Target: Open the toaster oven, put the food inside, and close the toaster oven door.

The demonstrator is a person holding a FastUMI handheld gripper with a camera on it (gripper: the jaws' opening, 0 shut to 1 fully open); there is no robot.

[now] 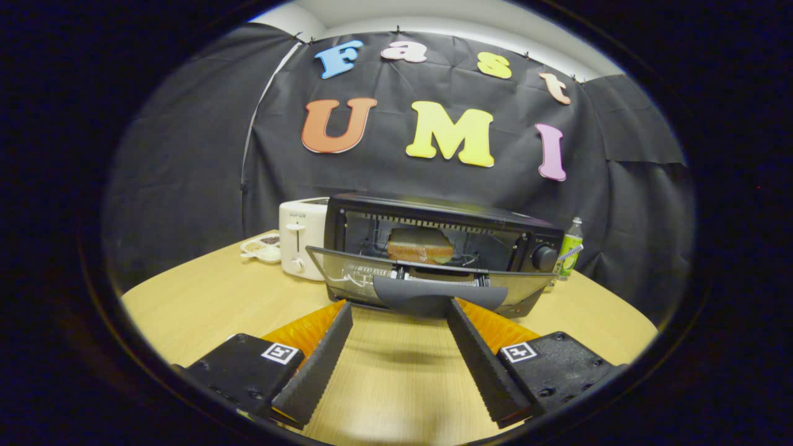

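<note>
Claw-mounted fisheye faces the toaster oven (433,254) closely, low over the table (204,310).

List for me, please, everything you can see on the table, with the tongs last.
toaster oven: one, black, at the middle of the table, just beyond the fingertips
oven door: one, glass with a dark handle, partly lowered, its handle just ahead of the fingertips
sandwich: one, brown toasted bread, inside the oven on the rack
toaster: one, white, beside the oven
snack dish: one, white, holding brown bits, beside the toaster
bottle: one, green, at the oven's knob side
table: one, light wood
tongs: one pair, black pads on orange, open, holding nothing
</note>
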